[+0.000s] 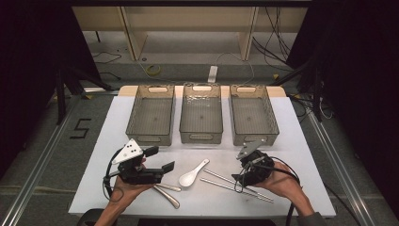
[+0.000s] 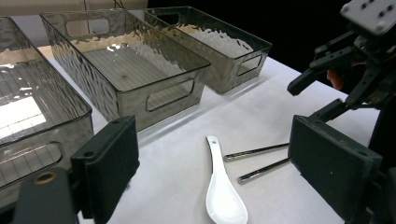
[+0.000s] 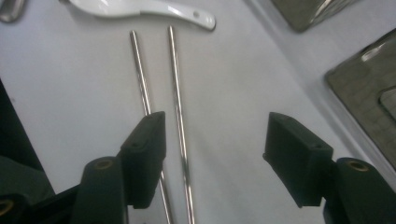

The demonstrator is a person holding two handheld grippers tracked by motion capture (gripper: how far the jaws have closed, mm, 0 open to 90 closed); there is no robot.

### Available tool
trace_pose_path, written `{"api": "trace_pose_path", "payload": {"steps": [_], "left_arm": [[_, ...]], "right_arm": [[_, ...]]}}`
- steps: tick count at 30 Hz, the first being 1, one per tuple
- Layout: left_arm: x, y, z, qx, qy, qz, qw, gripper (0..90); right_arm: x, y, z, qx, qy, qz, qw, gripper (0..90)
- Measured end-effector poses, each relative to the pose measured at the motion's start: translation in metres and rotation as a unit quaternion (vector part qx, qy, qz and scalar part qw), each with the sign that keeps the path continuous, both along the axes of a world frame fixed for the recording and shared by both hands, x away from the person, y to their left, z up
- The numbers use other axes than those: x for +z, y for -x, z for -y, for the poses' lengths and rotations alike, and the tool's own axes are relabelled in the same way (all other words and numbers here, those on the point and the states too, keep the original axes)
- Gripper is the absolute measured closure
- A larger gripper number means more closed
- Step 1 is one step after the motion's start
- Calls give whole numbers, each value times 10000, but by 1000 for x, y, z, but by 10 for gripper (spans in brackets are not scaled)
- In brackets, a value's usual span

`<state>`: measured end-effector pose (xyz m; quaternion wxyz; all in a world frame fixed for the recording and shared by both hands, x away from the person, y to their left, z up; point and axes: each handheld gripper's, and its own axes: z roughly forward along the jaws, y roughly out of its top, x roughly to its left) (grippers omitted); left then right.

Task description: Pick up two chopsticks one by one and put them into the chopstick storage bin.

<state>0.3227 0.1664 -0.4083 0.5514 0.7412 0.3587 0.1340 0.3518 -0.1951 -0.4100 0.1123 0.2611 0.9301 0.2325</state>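
Steel chopsticks [image 3: 177, 93] lie side by side just beside the white spoon [image 3: 140, 9], and I see my right gripper [image 3: 215, 135] above them, jaws apart, gripping nothing.

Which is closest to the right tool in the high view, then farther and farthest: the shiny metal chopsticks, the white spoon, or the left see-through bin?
1. Shiny metal chopsticks: right under the right tool.
2. White ceramic spoon: to its left, mid-table.
3. Left see-through grey plastic bin: far back left.
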Motion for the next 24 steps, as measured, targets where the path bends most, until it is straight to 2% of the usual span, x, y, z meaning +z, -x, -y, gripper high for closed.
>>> {"api": "trace_pose_path", "payload": {"steps": [2,9,16,18,19,24], "left_arm": [[0,0,0,3,-3,-5,10000,157],[0,0,0,12,1,-3,10000,157],[0,0,0,1,-14,7,10000,157],[0,0,0,9,-8,13,10000,157],[0,0,0,7,-8,18,10000,157],[0,1,0,-2,-5,26,10000,157]], "right_arm": [[-4,-3,-2,39,208,-119,9997,427],[-16,-8,-8,101,620,-619,9961,511],[-31,-13,-9,213,905,-857,9920,576],[-33,-14,-9,229,921,-883,9916,586],[-34,-13,-10,225,991,-965,9901,606],[-38,-13,-13,316,1115,-1021,9880,655]]}}
